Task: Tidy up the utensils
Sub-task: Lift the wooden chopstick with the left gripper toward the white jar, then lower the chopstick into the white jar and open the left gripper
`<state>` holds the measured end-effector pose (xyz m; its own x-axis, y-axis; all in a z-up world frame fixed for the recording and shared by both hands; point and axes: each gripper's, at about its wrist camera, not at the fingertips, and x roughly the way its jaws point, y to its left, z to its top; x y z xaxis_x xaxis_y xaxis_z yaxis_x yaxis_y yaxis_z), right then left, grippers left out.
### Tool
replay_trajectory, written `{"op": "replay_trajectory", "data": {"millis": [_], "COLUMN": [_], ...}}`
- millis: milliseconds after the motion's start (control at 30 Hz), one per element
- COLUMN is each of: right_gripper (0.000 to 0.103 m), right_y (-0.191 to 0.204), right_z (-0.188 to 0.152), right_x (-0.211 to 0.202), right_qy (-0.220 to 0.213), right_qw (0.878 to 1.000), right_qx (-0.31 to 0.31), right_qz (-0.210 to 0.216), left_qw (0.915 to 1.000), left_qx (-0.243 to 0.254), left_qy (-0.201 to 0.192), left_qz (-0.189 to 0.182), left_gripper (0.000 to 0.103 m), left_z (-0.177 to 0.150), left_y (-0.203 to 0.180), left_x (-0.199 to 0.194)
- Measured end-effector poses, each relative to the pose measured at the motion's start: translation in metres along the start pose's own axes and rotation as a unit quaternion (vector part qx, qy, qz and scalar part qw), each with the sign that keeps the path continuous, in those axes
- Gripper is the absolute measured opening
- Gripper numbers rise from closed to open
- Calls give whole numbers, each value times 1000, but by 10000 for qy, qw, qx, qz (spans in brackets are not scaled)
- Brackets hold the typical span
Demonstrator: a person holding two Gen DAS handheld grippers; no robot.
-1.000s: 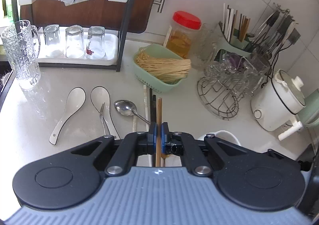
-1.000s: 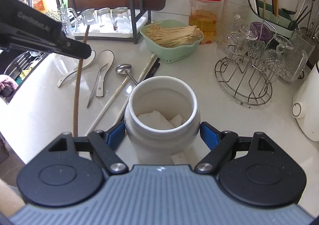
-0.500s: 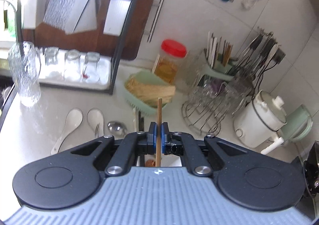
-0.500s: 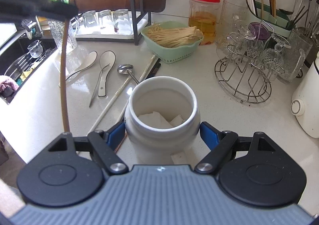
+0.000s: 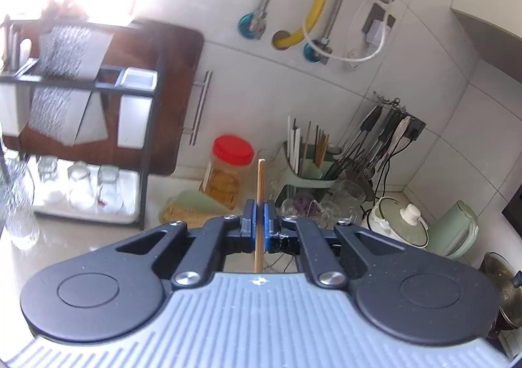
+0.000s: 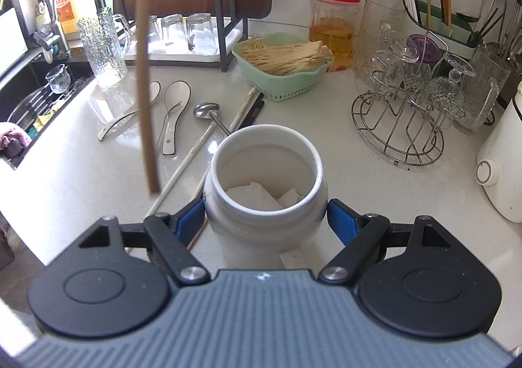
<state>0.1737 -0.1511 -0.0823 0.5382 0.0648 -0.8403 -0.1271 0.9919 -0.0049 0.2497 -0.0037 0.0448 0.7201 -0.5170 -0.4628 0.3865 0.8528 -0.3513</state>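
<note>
White jar (image 6: pixel 266 191) holds crumpled paper, right gripper (image 6: pixel 266 221) fingers clamping it; only left view shows left gripper (image 5: pixel 257 221) pinching wooden chopstick (image 5: pixel 260 191) toward twelve o'clock.

We get bright daylight blowing out the left wrist view's upper-left corner, soft blur there, and fisheye bending at edges.

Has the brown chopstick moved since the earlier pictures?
Yes. The chopstick has risen: its lower tip, earlier near the right gripper's body, now hangs level with the white jar's rim.
</note>
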Motion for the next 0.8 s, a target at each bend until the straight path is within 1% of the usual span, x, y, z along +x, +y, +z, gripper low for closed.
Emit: {"op": "replay_trajectory", "data": {"millis": [100, 167, 233, 333, 433, 567, 700, 800], "right_gripper": [84, 84, 84, 84, 84, 84, 84, 84], "right_y": [1, 1, 2, 2, 3, 3, 2, 2], "right_z": [-1, -3, -3, -2, -3, -5, -6, -7], "right_x": [-1, -1, -1, -2, -2, -3, -4, -4], "right_qy": [-9, -35, -39, -42, -62, -129, -166, -190], "right_qw": [10000, 10000, 10000, 9999, 9999, 9998, 9998, 9998], "right_qx": [11, 8, 29, 96, 132, 138, 127, 98], "right_qz": [-9, -15, -14, -23, -40, -40, -16, -10], "left_qw": [10000, 9999, 9999, 9997, 9988, 9974, 9968, 9964], "left_qx": [21, -30, 95, 200, 421, 657, 627, 506], "left_qy": [88, 112, 82, 155, 234, 293, 493, 685], "left_qz": [11, -53, -15, -64, -16, -31, -49, -26], "left_gripper": [5, 5, 5, 5, 5, 5, 5, 5], "left_z": [4, 4, 2, -5, -13, -27, -35, -40], "left_y": [-6, -8, -15, -21, -29, -36, -36, -32], "left_x": [10, 18, 25, 41, 55, 66, 66, 60]}}
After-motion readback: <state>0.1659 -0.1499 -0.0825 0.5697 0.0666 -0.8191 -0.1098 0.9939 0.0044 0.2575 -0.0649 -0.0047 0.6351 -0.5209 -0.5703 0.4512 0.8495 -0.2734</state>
